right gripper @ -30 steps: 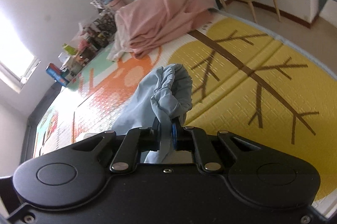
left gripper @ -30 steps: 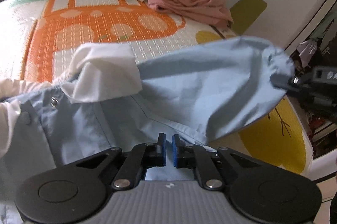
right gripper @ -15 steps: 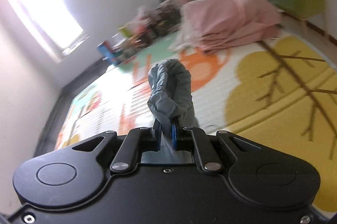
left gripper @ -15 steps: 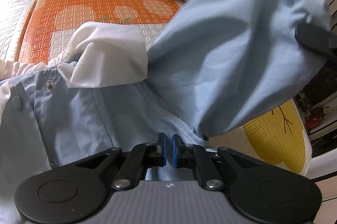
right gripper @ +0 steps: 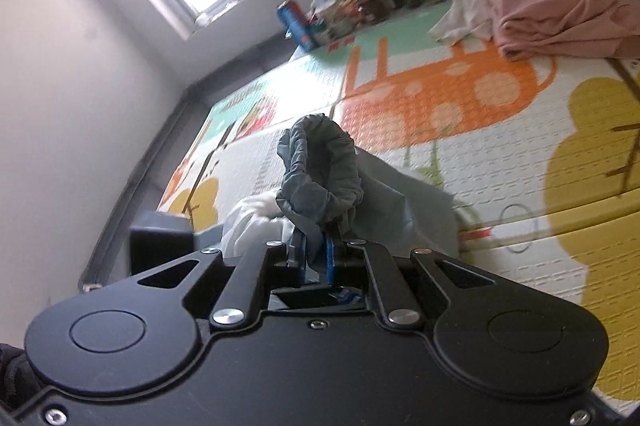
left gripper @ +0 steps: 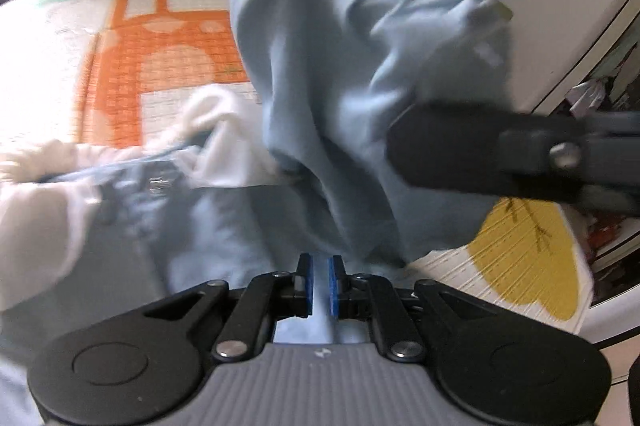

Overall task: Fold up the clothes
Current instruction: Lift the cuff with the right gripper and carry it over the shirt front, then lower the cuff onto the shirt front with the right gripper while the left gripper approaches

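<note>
the right gripper [right gripper: 316,250] points down across the play mat [right gripper: 500,153], its jaws pinched on the gathered cuff [right gripper: 320,169] of the light blue jacket [left gripper: 360,97], sleeve lifted off the mat. the left gripper [left gripper: 319,280] tilts steeply down over the jacket's body, jaws nearly closed with blue cloth between them. bare mat lies open beyond, up to the pink clothes pile [right gripper: 552,9] near the far edge.
</note>
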A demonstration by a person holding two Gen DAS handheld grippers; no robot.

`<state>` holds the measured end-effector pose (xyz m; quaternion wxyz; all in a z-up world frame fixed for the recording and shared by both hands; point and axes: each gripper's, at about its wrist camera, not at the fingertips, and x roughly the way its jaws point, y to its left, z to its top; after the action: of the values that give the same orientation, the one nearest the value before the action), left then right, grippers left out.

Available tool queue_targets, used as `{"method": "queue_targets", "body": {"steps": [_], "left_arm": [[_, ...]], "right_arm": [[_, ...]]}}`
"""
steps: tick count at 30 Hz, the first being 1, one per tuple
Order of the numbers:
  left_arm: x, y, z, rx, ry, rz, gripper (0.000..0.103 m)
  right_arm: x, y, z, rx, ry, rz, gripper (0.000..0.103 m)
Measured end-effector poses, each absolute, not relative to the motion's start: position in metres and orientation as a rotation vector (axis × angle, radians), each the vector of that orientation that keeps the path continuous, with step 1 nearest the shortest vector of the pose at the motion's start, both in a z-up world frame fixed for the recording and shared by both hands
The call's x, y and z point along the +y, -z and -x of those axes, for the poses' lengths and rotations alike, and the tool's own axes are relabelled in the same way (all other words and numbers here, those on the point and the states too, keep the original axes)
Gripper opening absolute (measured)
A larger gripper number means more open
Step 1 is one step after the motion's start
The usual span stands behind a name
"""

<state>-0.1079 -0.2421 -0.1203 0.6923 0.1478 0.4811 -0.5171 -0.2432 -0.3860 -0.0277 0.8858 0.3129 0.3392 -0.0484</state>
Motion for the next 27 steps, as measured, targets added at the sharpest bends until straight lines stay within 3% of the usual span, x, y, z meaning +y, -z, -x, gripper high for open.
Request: {"method": "queue_targets", "body": {"steps": [16,27], "left_arm": [[-0.149,0.089,0.051,1.035,0.786,-0.287,0.014],[-0.143,0.074,0.045,1.015,0.83,-0.201,0.023]], "right_arm": [[-0.326,0.077,0.189,0.934,-0.008,-0.501,0.008],[-0.289,0.111,0.173,1.03,-0.025,-0.369,0.011]]}}
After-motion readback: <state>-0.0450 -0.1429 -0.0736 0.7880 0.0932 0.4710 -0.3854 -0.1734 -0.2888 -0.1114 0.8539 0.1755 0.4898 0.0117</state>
